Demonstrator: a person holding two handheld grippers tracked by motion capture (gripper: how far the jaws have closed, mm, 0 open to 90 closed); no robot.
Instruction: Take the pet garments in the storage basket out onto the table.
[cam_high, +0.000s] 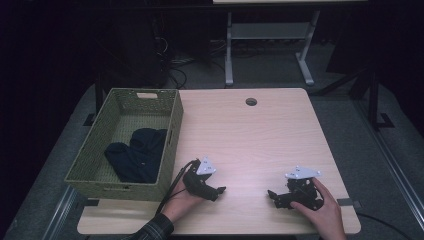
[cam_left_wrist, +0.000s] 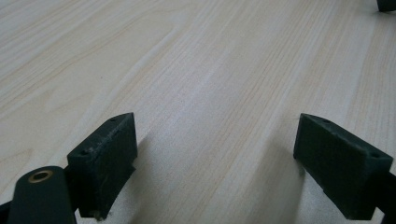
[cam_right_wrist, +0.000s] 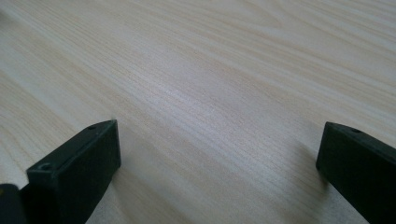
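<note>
Both grippers rest on the table, jaws spread, nothing held

The left gripper (cam_high: 219, 190) lies low on the wooden table (cam_high: 250, 135) with its jaws wide apart; in the left gripper view bare tabletop shows between them. The right gripper (cam_high: 273, 195) sits near it, tips turned toward the left gripper, jaws likewise parted over bare wood and gripping nothing. A green woven basket (cam_high: 172, 131) stands just beside the left gripper, on its outer side, away from the right gripper. A dark cloth (cam_high: 135, 155) lies inside that basket, apart from both grippers
</note>
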